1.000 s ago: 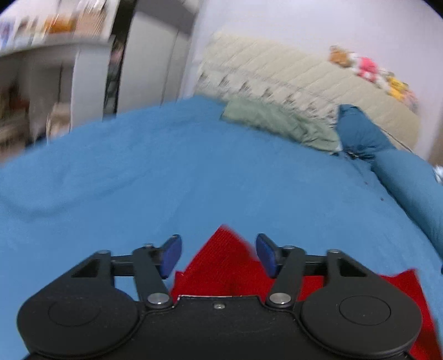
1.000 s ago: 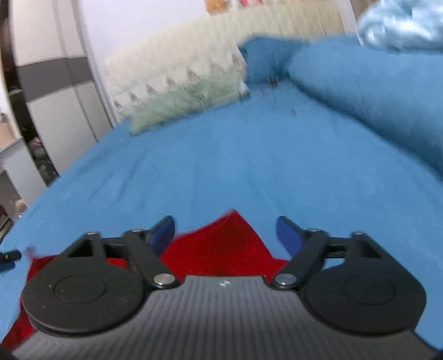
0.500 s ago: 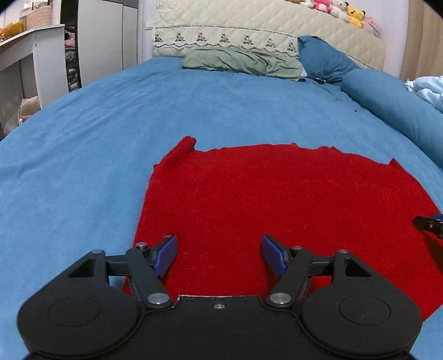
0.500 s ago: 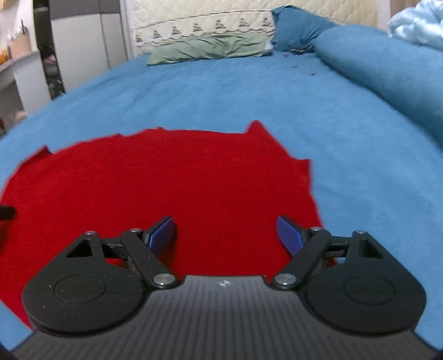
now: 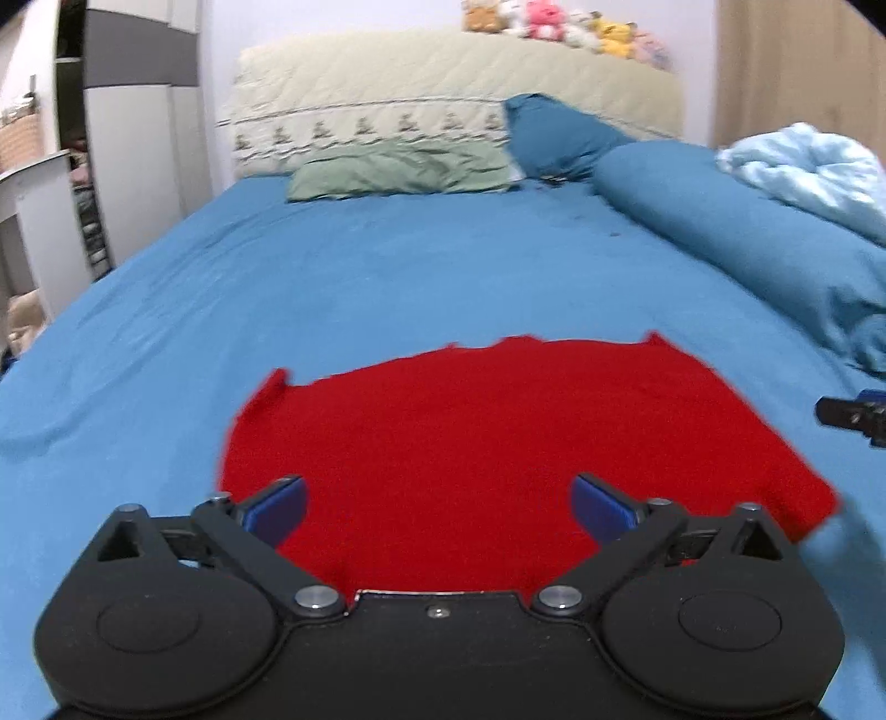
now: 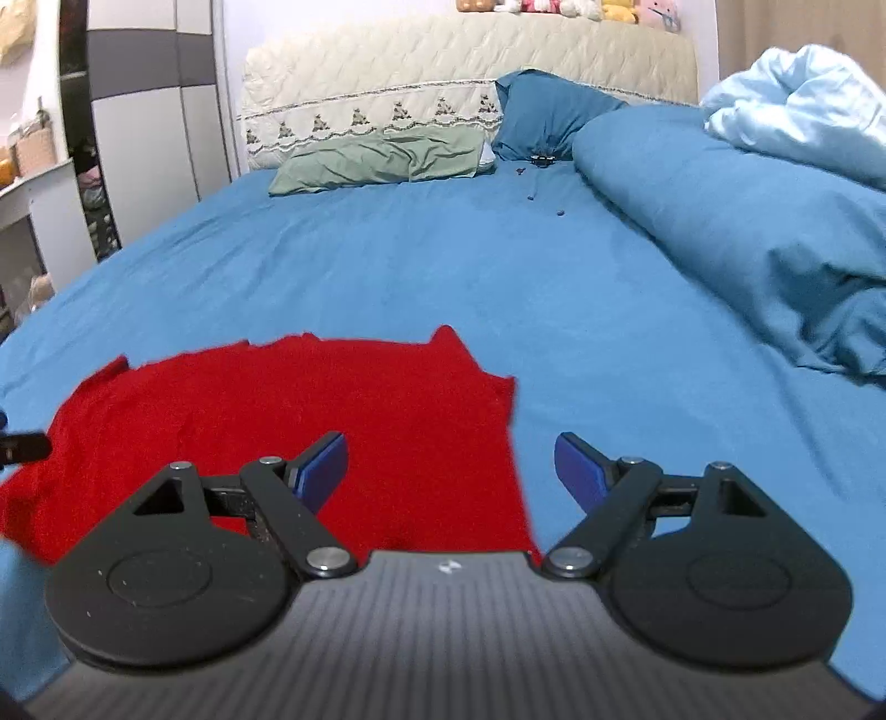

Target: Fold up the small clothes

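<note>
At the far left you have a white wardrobe with a grey band, and beside it the edge of a white shelf. The blue bedsheet runs from there across the whole bed.

Your left gripper hangs over the near edge of the red garment, pointing down along it toward the headboard. Its jaws are opening and stand spread wide; the blue pads sit above the cloth and nothing is pinched between them. The red garment lies flat on the sheet in front of you, its far edge slightly ragged, with a small flap sticking out at the far left corner.

Further back, a green pillow lies against the cream quilted headboard, and a dark blue pillow leans just to its right. A row of plush toys sits on top of the headboard.

Your right gripper hovers over the garment's right edge: its left finger is above the red cloth, its right finger above bare sheet. The jaws are spread and grip nothing. In the left wrist view, its tip shows just beyond the garment's right side.

On the right, a rolled blue duvet lies along the bed, with a pale blue blanket heaped on it.
</note>
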A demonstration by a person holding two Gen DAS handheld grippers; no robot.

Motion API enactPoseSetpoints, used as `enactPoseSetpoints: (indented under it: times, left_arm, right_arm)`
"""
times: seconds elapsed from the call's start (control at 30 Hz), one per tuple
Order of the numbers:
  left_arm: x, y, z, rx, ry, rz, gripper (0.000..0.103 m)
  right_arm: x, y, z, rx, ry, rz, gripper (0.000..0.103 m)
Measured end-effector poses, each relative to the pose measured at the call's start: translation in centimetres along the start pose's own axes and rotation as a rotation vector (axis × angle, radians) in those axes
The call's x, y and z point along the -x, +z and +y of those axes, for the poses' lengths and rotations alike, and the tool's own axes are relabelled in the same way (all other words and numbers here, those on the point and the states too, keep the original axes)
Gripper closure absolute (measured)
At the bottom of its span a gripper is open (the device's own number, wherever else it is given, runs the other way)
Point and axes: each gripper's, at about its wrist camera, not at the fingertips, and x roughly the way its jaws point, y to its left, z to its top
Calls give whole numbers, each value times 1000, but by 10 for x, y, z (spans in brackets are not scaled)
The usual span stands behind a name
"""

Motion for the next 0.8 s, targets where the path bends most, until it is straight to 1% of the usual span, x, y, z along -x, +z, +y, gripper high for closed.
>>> enactPoseSetpoints:
  times: [0.1, 0.2, 0.27, 0.37, 0.47, 0.53, 0.6, 0.67, 0.7, 0.77, 0.8]
  left_arm:
    - [-9, -5, -19, 1, -36, 31, 0]
    - [-26, -6, -30, 30, -51, 67, 0]
    - [-38, -6, -36, 53, -62, 82, 0]
    - [-57, -5, -45, 76, -49, 115, 0]
    - [-78, -5, -45, 103, -34, 158, 0]
    - [-90, -7, -41, 133, -21, 192, 0]
    - [-101, -10, -35, 164, -15, 217, 0]
    - [-103, -13, -28, 170, -17, 210, 0]
    - [-104, -13, -28, 167, -17, 211, 0]
    - [-107, -13, -27, 160, -17, 234, 0]
    - [-109, -14, -28, 151, -18, 244, 0]
  right_arm:
    - [12, -14, -18, -31, 3, 23, 5]
    - [7, -28, -32, -73, -1, 70, 5]
    - [5, -39, -39, -99, 10, 78, 5]
    - [-14, -49, -42, -97, -8, 85, 7]
    - [-35, -58, -40, -80, -16, 96, 9]
    - [-47, -66, -37, -74, -15, 110, 14]
    - [-51, -71, -32, -55, -20, 99, 16]
    - [-53, -75, -25, -32, -5, 86, 24]
    - [-52, -76, -22, -18, 4, 83, 31]
    - [-51, -78, -16, 18, 12, 77, 38]
    - [-51, -77, -14, 21, 20, 78, 45]
